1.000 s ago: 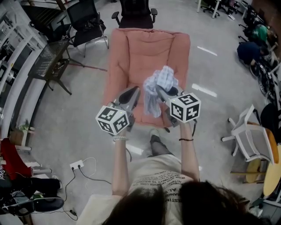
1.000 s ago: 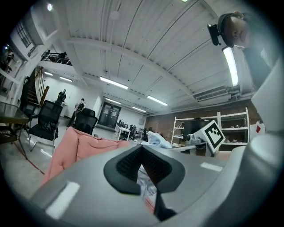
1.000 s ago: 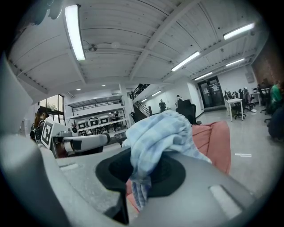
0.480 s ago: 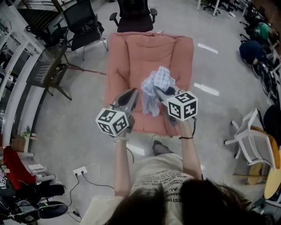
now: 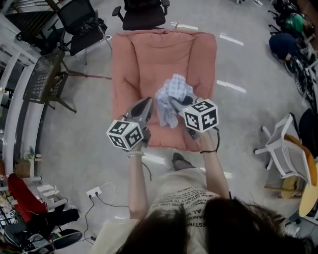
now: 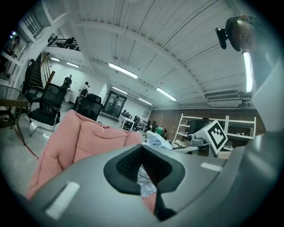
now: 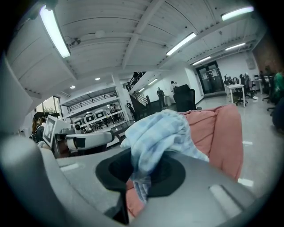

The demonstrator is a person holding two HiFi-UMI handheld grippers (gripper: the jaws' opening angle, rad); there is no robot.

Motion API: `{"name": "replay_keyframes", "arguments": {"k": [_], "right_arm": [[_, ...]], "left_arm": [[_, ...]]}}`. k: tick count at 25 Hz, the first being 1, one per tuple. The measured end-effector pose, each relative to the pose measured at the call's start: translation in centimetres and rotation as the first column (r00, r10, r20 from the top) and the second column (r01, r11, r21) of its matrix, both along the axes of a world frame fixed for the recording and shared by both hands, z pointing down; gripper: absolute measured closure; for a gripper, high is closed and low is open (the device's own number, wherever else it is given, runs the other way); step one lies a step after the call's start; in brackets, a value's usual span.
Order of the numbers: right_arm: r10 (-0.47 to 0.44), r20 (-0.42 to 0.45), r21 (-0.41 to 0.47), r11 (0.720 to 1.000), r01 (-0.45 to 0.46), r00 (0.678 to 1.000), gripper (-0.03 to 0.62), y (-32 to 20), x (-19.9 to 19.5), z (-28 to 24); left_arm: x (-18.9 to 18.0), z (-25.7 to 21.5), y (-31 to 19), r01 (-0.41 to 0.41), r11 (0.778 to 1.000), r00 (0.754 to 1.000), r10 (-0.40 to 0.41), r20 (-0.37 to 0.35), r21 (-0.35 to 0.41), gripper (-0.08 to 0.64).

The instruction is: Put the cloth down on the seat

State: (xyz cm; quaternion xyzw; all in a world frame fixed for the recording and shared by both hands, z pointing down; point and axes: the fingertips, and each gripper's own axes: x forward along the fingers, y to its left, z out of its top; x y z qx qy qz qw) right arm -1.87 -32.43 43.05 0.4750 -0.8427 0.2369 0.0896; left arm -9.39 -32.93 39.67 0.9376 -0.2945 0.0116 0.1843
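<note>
A pink padded seat [image 5: 149,59] stands in front of me on the floor. Over its front half hangs a light blue checked cloth [image 5: 171,94], bunched up, with my right gripper [image 5: 175,104] shut on it. In the right gripper view the cloth [image 7: 159,128] spills out over the right gripper [image 7: 142,165] and a fold dangles below. My left gripper [image 5: 142,106] hovers just left of the cloth, over the seat's front edge, shut with nothing in it. The left gripper view shows the left gripper [image 6: 141,153], the seat [image 6: 84,139] and the cloth [image 6: 156,138] beyond.
Black office chairs [image 5: 141,12] stand behind the seat, another [image 5: 77,22] to the back left. A dark mesh stand [image 5: 47,77] is on the left, a white chair [image 5: 285,156] on the right. A power strip with cables [image 5: 94,191] lies on the floor. A foot [image 5: 181,161] is by the seat's front.
Both grippers and the cloth have shifted slightly forward and left over the seat. The right gripper still holds the cloth; the left stays shut.
</note>
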Motion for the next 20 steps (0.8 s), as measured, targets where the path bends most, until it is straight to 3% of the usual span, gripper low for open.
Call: {"name": "replay_keyframes", "arguments": {"k": [10, 20], "right_arm": [[-0.034, 0.011, -0.096, 0.995, 0.035, 0.999, 0.523, -2.1, 4.1, 4.5], [-0.027, 0.013, -0.226, 0.974, 0.029, 1.0, 0.525, -2.1, 3.6, 9.9]], "left_arm": [[4.7, 4.5, -2.4, -0.018, 0.995, 0.999, 0.021, 0.034, -0.095, 0.569], [4.4, 9.0, -3.4, -0.036, 0.978, 0.997, 0.049, 0.059, -0.204, 0.569]]}}
